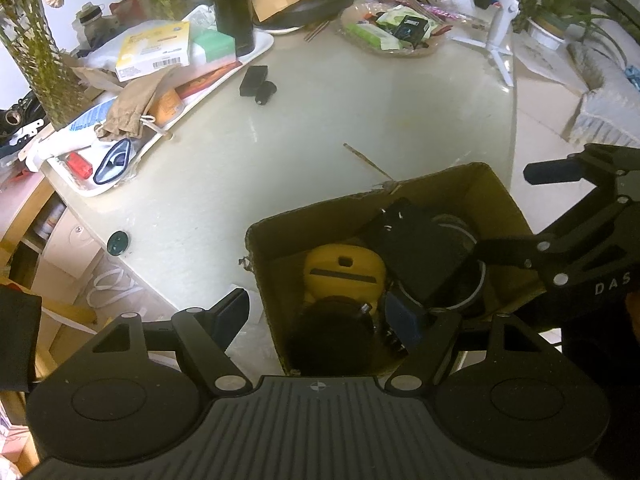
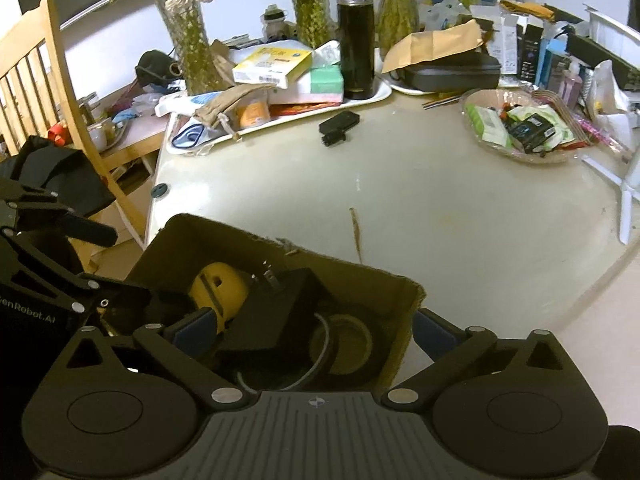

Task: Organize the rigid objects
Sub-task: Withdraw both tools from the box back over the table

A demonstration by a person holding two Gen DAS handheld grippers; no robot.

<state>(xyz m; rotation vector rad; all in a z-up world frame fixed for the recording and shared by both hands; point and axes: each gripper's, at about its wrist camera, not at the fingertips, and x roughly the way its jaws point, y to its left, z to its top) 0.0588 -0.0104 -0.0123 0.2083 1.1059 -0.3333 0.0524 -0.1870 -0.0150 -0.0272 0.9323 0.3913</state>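
Beyond the cardboard box [image 1: 420, 188], black flask [image 2: 355, 40], snack bowl [image 2: 520, 156], both fingers spread astride box walls.

A lived-in home dining area is showing: cluttered table [image 2: 440, 208], wooden chair [image 2: 48, 92] at nine o'clock, flower vases [image 2: 192, 40] at twelve.

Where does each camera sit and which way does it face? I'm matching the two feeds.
Left wrist: on the left gripper, open astride the cardboard box's left wall, looking over the table; the right gripper shows.
Right wrist: on the right gripper, open astride the box's right wall; the left gripper shows.
Shared: box, yellow object, black adapter, black thermos.
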